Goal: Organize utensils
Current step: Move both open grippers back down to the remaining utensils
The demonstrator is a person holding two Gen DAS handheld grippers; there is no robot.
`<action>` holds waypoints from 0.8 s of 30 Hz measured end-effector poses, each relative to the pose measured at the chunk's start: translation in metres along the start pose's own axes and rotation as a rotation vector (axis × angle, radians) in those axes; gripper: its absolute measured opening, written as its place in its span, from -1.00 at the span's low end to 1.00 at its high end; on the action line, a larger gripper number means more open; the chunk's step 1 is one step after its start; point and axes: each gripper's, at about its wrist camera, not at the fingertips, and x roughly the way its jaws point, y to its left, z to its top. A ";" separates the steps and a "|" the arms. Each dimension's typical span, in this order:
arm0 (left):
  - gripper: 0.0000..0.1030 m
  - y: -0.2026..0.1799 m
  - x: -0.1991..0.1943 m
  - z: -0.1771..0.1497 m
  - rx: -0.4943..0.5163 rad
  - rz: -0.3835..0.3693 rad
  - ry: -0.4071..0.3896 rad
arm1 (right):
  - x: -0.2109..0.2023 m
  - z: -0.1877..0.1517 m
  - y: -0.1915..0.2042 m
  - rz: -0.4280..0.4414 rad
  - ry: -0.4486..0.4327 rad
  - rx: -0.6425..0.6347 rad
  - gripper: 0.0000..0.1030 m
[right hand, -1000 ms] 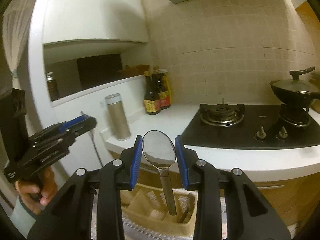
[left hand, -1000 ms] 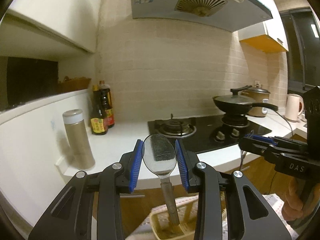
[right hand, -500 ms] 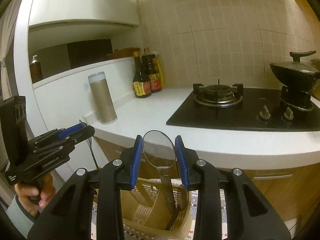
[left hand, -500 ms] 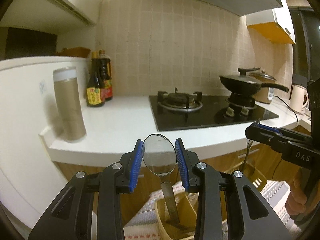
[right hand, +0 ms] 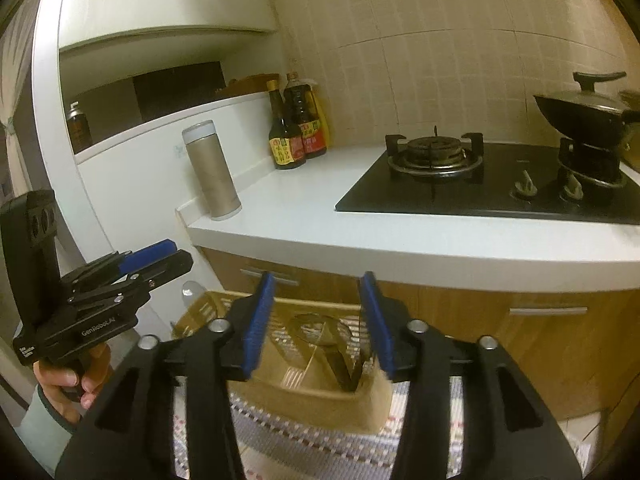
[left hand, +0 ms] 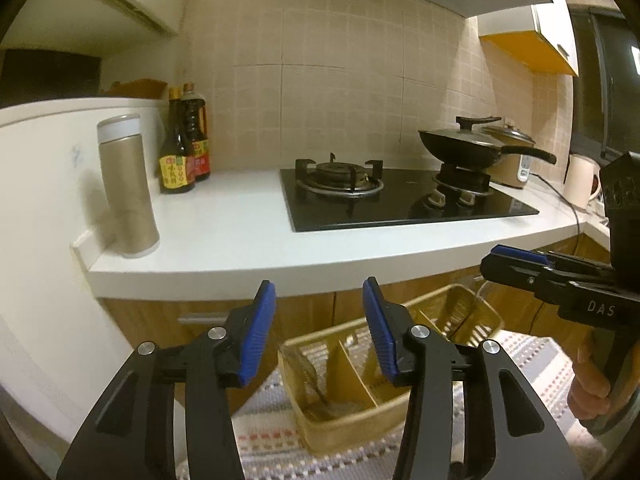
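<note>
Left gripper (left hand: 319,330) gaping wide and holding nothing, right gripper (right hand: 316,322) likewise spreading wide and empty, spoons (right hand: 320,330) lying in a compartment of the tan divided basket (left hand: 340,426) just beyond, resting on striped cloth (left hand: 264,434), white counter (left hand: 224,236) stretching farther off.

Beige tiled wall (left hand: 340,60), white countertop (left hand: 224,232)

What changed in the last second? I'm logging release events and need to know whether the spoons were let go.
Both were. The left gripper and right gripper opened, and each spoon dropped into the beige utensil organizer, leaning inside it. Both cameras tilted downward. The organizer stayed on the striped mat.
</note>
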 end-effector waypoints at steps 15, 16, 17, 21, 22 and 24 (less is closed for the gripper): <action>-0.08 -0.005 -0.071 -0.016 -0.046 -0.038 -0.011 | -0.059 -0.023 0.033 -0.070 0.090 -0.040 -0.08; -0.08 -0.005 -0.074 -0.020 -0.045 -0.036 -0.002 | -0.059 -0.027 0.037 -0.075 0.104 -0.048 -0.08; -0.08 -0.005 -0.075 -0.022 -0.045 -0.035 0.005 | -0.060 -0.031 0.040 -0.079 0.118 -0.054 -0.08; -0.08 -0.004 -0.075 -0.037 -0.045 -0.029 0.055 | -0.056 -0.051 0.050 -0.098 0.199 -0.073 -0.08; -0.08 -0.004 -0.073 -0.041 -0.044 -0.027 0.069 | -0.054 -0.057 0.051 -0.102 0.222 -0.074 -0.08; -0.08 -0.004 -0.069 -0.050 -0.047 -0.026 0.105 | -0.048 -0.068 0.050 -0.127 0.283 -0.070 -0.08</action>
